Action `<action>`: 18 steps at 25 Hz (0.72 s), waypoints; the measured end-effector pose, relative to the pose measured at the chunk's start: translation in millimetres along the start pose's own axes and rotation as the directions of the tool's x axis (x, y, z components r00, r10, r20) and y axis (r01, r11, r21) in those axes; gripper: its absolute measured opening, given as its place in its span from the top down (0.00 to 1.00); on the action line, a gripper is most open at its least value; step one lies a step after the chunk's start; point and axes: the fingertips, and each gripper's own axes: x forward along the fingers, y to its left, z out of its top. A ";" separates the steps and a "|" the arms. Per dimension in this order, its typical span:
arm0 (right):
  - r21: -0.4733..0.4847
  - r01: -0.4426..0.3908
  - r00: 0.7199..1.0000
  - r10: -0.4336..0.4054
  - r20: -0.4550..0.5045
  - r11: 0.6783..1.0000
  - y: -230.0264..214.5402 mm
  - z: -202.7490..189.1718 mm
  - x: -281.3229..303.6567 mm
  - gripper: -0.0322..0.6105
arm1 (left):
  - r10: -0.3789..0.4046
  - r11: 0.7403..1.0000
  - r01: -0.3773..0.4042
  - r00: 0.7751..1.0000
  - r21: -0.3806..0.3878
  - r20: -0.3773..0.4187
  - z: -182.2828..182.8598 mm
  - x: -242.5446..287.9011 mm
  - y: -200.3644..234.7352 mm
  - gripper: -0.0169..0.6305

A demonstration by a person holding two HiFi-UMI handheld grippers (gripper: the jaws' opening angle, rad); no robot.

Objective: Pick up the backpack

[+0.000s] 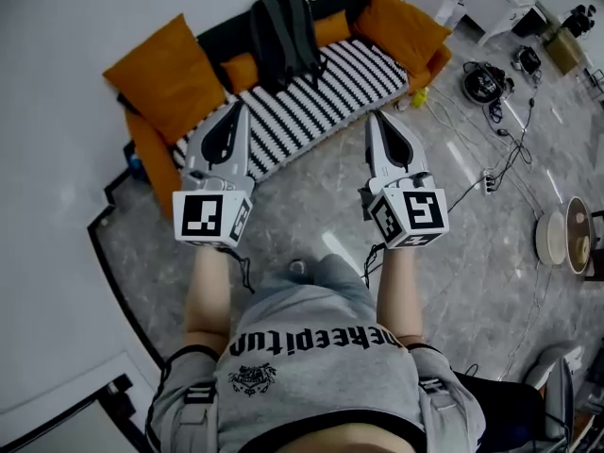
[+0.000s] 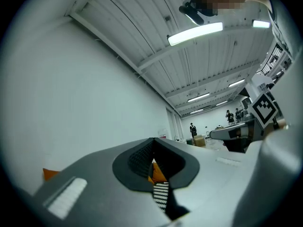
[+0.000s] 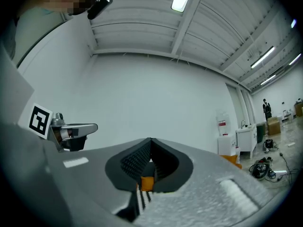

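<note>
Left gripper (image 1: 233, 111) and right gripper (image 1: 377, 121): jaws closed tip to tip, gripping nothing. Dark grey fabric backpack (image 1: 283, 36) stands upright ahead of both jaw tips, well apart, on the orange sofa with a black-and-white striped seat (image 1: 326, 97).

Your left gripper (image 1: 238, 109) and right gripper (image 1: 377, 118) are cased in matt grey plastic, smooth along the flanks. The pads (image 3: 135, 161) inside are dark and finely ribbed, rubbery in look. The backpack (image 1: 283, 28) reads as dull black woven cloth. The sofa (image 1: 321, 97) has a black-and-white striped fabric seat, and its cushions (image 1: 165, 78) are soft, matt orange cloth. The floor (image 1: 311, 206) is grey veined stone, polished enough to catch a streak of light. The wall (image 1: 47, 159) is smooth matt white. Your shirt (image 1: 321, 347) is grey knit cloth with flat black print.
</note>
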 end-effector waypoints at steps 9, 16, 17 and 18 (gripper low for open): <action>0.001 0.011 1.000 -0.011 -0.012 1.000 -22.3 -8.2 19.8 0.95 | -0.026 1.000 0.026 1.000 -0.010 -0.006 -15.4 35.5 2.9 0.94; -0.006 -0.035 0.999 0.035 -0.007 0.999 -56.1 -9.6 67.9 0.95 | 0.006 1.000 -0.006 1.000 -0.011 -0.002 -27.3 86.2 13.3 0.94; -0.007 -0.042 0.999 0.042 -0.004 0.999 -62.1 -8.3 76.2 0.95 | 0.013 1.000 -0.013 1.000 -0.010 0.001 -27.8 94.6 14.9 0.94; -0.007 -0.049 0.999 0.049 -0.001 0.999 -68.2 -6.9 84.5 0.95 | 0.021 1.000 -0.021 1.000 -0.007 0.004 -28.3 103.1 16.3 0.94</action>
